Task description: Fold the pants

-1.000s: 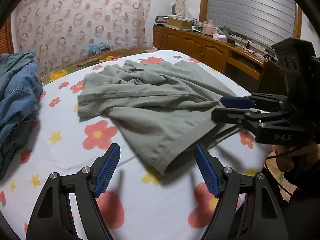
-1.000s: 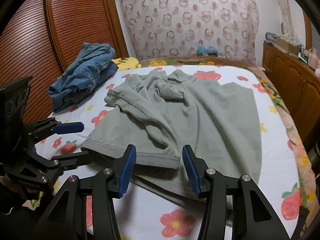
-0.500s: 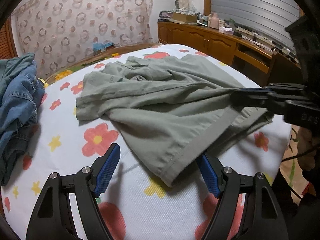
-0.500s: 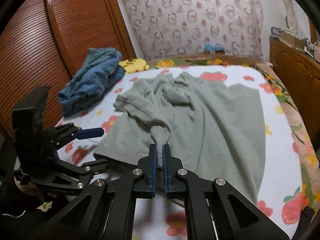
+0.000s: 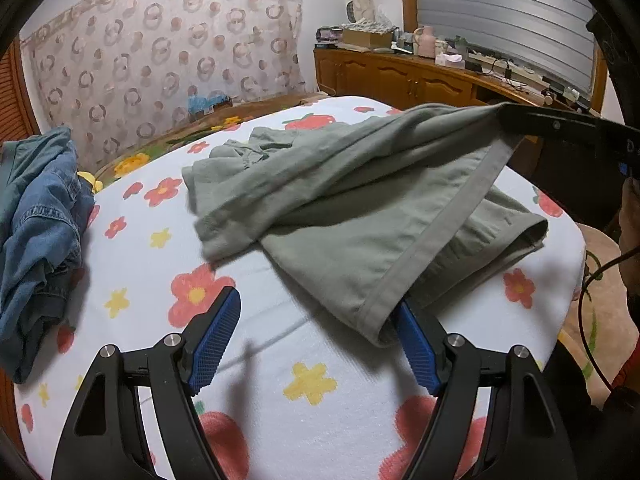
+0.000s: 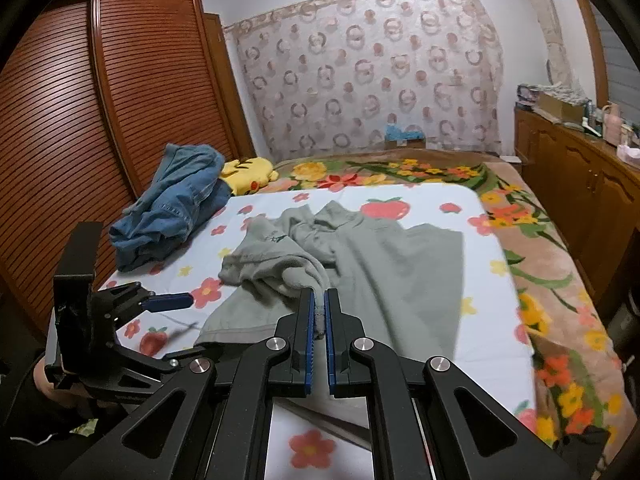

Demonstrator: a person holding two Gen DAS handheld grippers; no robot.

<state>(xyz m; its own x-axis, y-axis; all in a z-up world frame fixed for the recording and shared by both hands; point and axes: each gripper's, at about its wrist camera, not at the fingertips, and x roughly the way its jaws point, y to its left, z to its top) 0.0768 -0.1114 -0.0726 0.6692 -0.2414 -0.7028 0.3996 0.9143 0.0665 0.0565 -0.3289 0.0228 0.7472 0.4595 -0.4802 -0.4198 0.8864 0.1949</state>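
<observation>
Grey-green pants [image 5: 360,208] lie crumpled on the flowered bed sheet [image 5: 280,392]; they also show in the right wrist view [image 6: 384,264]. My right gripper [image 6: 319,320] is shut on the pants' hem band and holds that corner lifted above the bed; it shows in the left wrist view [image 5: 516,122] at the upper right. My left gripper [image 5: 316,340] is open, low over the sheet, its right pad [image 5: 416,348] touching the hanging hem corner. It shows at the left in the right wrist view [image 6: 176,308].
A heap of blue denim [image 6: 172,208] lies at the bed's left side by a yellow plush toy [image 6: 248,174]. A wooden slatted wardrobe [image 6: 100,120] stands left, a wooden cabinet [image 6: 580,184] with clutter right. The bed's near edge is close to both grippers.
My right gripper closed on the pants' hem and lifted it up and back. The pants stretched and slid toward the near edge. My left gripper stayed open and edged closer to the hem corner.
</observation>
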